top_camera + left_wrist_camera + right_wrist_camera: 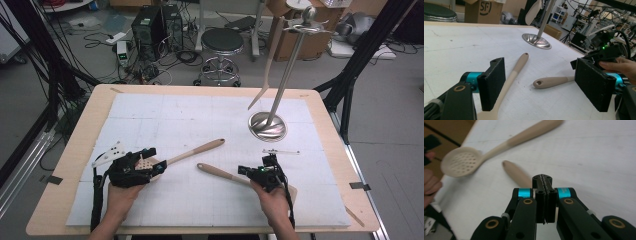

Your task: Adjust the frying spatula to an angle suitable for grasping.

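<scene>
Flanking spoons (223,174), bare mat (165,112) beyond

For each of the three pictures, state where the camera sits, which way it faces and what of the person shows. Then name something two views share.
High view: above the table, facing forward and down; both forearms, left gripper, right gripper.
Left gripper view: rides the open left gripper, facing the metal stand.
Right gripper view: rides the shut right gripper, facing the slotted spoon.
Shared: the second spoon.
</scene>
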